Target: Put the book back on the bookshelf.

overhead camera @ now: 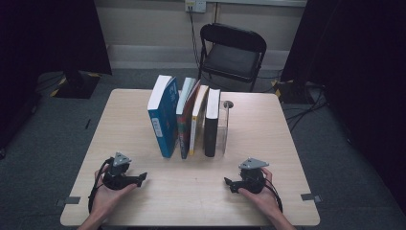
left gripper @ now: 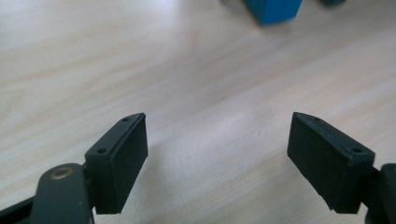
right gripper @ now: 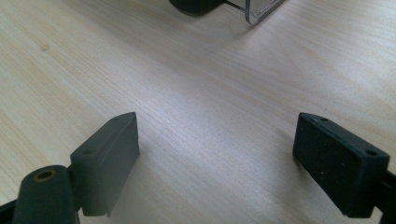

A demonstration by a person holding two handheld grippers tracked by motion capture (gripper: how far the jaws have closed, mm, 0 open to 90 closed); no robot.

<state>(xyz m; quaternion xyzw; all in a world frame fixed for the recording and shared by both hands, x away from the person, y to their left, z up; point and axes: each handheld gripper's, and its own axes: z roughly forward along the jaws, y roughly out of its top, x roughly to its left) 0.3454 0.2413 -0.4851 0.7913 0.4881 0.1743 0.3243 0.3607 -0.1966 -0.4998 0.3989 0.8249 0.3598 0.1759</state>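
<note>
Several books stand upright in a row at the middle of the wooden table (overhead camera: 268, 139): a blue book (overhead camera: 163, 117) at the left, a dark red one (overhead camera: 185, 120), a white and yellow one (overhead camera: 197, 120) and a black one (overhead camera: 211, 122), backed by a clear plastic bookend (overhead camera: 223, 129). My left gripper (overhead camera: 141, 179) rests low near the front left, open, nothing between its jaws. My right gripper (overhead camera: 227, 182) sits near the front right, open and empty. In the left gripper view, the left gripper (left gripper: 217, 149) faces bare wood with the blue book's corner (left gripper: 273, 9) far ahead. In the right gripper view, the right gripper (right gripper: 217, 154) faces the bookend's edge (right gripper: 261, 9).
A black folding chair (overhead camera: 232, 52) stands behind the table. Cables run along the floor at the right (overhead camera: 306, 108). Tape marks (overhead camera: 311, 197) sit at the table's front corners. Dark curtains hang at both sides.
</note>
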